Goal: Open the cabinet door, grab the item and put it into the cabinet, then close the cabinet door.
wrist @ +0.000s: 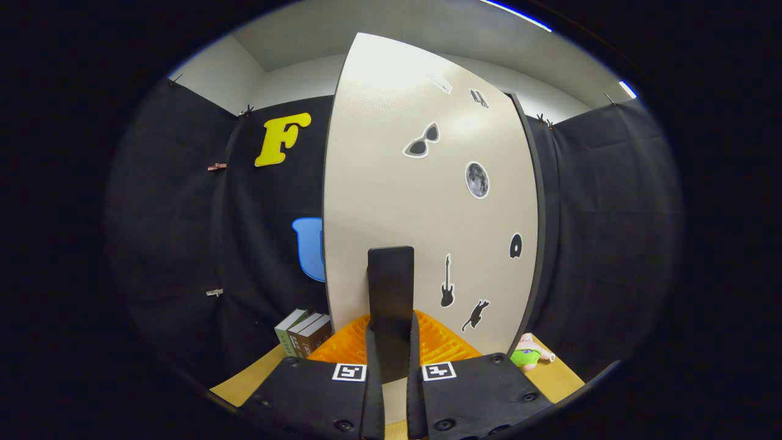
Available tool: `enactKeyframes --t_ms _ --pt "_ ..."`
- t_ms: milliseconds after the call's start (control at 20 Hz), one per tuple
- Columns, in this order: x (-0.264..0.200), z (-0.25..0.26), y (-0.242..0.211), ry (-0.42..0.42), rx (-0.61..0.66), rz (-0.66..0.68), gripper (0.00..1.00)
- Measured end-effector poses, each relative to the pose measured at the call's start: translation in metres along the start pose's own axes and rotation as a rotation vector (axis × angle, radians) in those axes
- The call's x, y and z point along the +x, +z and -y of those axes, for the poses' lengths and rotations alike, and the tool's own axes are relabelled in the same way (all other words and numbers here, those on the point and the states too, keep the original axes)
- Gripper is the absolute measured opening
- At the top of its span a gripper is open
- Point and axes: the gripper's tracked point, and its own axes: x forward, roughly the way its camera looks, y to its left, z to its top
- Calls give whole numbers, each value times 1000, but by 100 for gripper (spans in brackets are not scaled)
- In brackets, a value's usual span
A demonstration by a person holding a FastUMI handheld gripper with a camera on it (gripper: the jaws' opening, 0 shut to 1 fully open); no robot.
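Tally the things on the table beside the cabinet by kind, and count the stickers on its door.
Books: 3
Soft toy: 1
Stickers on the cabinet door, such as the moon: 7
Total: 11
The gripper has its fingers closed on the door handle.

Your gripper (391, 342) points straight fwd, level, both fingers (371, 366) running up the middle of the view w/ only a narrow gap between them. Fingers are closed in on the tall dark flat upright handle (391, 287), one finger each side, both pressing its lower part. Finger bodies sit symmetrical L and R, a square marker tag on each. No tilt or roll visible.
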Motion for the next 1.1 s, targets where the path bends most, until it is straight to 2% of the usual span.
enactKeyframes --t_ms 250,400,500,800,1100 --pt "-21 21 3 21 5 19 18" --pt "-37 43 6 -9 56 31 18" --pt "-47 60 6 -41 25 39 17" --pt "-57 102 6 -67 -51 28 17" --pt "-68 137 6 -45 -10 19 17"
